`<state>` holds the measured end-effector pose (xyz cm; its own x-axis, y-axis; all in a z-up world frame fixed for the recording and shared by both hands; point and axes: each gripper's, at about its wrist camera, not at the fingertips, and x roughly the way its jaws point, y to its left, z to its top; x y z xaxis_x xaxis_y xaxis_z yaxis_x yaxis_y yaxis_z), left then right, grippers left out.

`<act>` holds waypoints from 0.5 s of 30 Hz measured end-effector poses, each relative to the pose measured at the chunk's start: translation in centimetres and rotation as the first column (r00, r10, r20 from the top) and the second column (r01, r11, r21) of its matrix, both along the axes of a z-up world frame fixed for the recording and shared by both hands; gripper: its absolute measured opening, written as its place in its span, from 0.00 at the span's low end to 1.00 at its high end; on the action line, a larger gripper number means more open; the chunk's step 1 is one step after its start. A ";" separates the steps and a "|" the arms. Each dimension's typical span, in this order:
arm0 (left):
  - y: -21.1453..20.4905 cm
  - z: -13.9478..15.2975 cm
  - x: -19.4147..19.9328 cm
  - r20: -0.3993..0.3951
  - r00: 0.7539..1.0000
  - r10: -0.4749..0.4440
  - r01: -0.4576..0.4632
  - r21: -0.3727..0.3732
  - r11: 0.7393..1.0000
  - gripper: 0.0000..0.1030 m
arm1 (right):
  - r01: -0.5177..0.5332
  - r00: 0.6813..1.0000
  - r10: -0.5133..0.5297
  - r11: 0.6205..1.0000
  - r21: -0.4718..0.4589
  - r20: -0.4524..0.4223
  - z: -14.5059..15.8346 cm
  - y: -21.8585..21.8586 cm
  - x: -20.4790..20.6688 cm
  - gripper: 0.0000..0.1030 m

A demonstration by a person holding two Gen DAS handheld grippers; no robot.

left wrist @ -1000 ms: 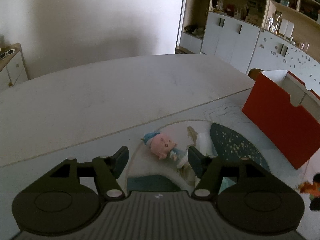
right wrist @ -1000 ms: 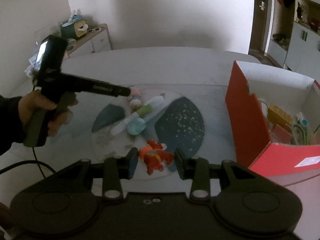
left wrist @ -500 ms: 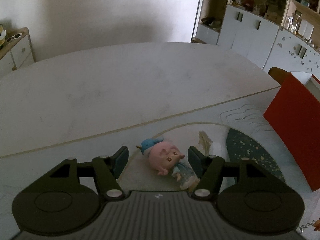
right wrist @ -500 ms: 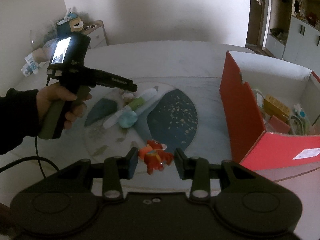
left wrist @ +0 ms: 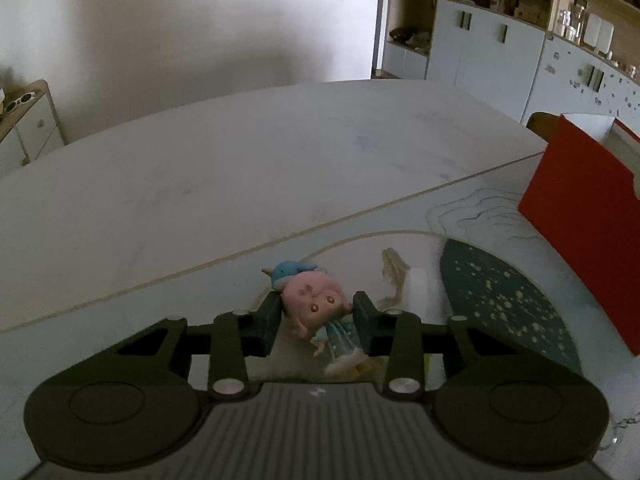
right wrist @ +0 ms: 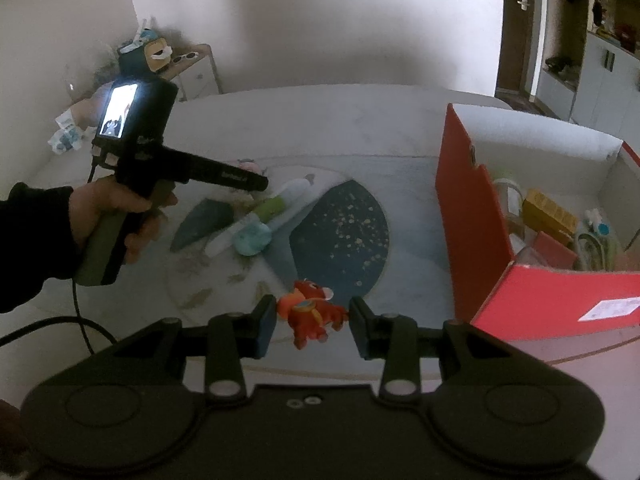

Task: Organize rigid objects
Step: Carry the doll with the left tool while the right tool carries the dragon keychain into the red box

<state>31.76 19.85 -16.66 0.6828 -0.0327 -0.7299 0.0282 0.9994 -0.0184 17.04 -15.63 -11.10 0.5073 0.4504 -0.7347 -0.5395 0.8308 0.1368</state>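
On the round mat (right wrist: 224,288) in the middle of the table (left wrist: 240,168) we still have most of the sorting ahead of us. Our left gripper (left wrist: 316,316) has its jaws drawn in against both sides of the pink-headed figurine (left wrist: 314,306), so we judge it gripped, though it looks barely clear of the mat, if at all. Our right gripper (right wrist: 313,320) stands wide, jaws either side of the red toy animal (right wrist: 310,314) with a gap on each side, holding nothing. Farther off on the mat lie a green-and-white tube (right wrist: 266,212) and a pale blue lump (right wrist: 251,240), touching each other and untouched by us. At the right, the red box (right wrist: 472,240) already holds several items: a yellow block (right wrist: 550,212), a reddish piece (right wrist: 554,250) and some we cannot make out. By our reckoning four things remain to be boxed, and none is on its way across yet.
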 end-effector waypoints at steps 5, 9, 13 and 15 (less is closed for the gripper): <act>0.0 1.3 -1.6 0.006 1.000 0.022 -0.022 -0.006 1.000 0.37 | -0.022 0.999 0.021 0.999 0.027 0.027 1.4 -0.8 0.2 0.37; 0.2 3.0 -3.2 0.019 0.998 0.058 -0.057 -0.045 0.997 0.37 | -0.035 0.998 0.032 0.998 0.055 0.054 2.9 -1.9 0.4 0.37; -0.3 5.4 -4.6 0.030 0.996 0.080 -0.078 -0.071 0.994 0.37 | -0.057 0.995 0.050 0.996 0.069 0.089 4.3 -3.1 0.7 0.37; -0.9 6.5 -5.0 0.024 0.996 0.087 -0.084 -0.094 0.992 0.37 | -0.071 0.992 0.064 0.995 0.069 0.109 5.1 -3.8 0.9 0.37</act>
<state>26.81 18.99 -10.12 0.7060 -0.0402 -0.7070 -0.0553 0.9922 -0.1116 17.93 -19.41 -5.98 0.5477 0.5364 -0.6421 -0.6086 0.7820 0.1341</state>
